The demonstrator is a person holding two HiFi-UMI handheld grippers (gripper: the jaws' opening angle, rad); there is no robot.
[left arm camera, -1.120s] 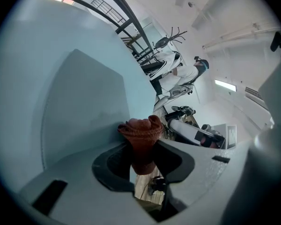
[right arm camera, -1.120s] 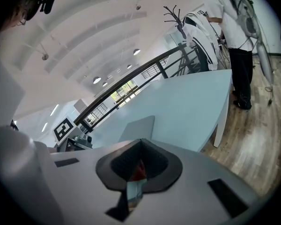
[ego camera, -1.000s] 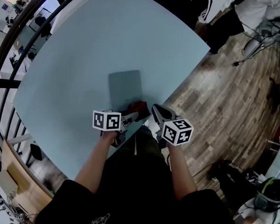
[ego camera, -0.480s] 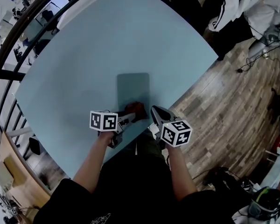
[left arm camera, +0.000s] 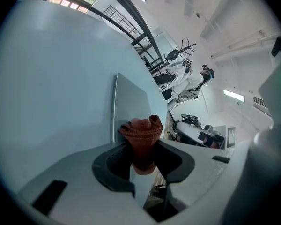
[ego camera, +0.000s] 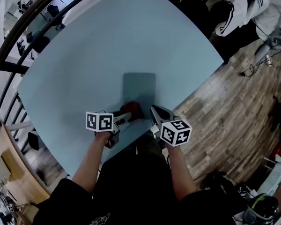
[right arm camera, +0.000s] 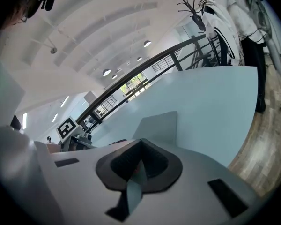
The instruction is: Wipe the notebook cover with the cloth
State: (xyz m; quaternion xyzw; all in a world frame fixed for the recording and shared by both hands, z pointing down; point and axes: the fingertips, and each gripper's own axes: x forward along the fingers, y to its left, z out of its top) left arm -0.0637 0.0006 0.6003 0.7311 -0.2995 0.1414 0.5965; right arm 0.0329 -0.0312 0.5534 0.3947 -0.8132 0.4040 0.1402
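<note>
A grey-blue notebook (ego camera: 139,88) lies flat on the light blue table (ego camera: 84,55), near its front edge. My left gripper (ego camera: 123,118) is shut on a bunched red-brown cloth (ego camera: 131,110), which sits at the notebook's near edge. In the left gripper view the cloth (left arm camera: 141,134) is pinched between the dark pads of the left gripper (left arm camera: 141,149), with the notebook (left arm camera: 131,102) just beyond it. My right gripper (ego camera: 158,113) hovers by the notebook's near right corner. Its jaws meet with nothing between them in the right gripper view, where the notebook (right arm camera: 159,124) lies ahead of the right gripper (right arm camera: 139,148).
The table's right edge (ego camera: 196,90) runs diagonally close to the right gripper, with wood floor (ego camera: 234,107) below it. A dark railing (ego camera: 18,41) curves past the far left of the table. Jackets (ego camera: 243,3) hang at the far right.
The head camera has shifted, so the notebook sits further right in the picture. The left gripper still holds the cloth at the notebook's near edge. The right gripper has hardly moved.
</note>
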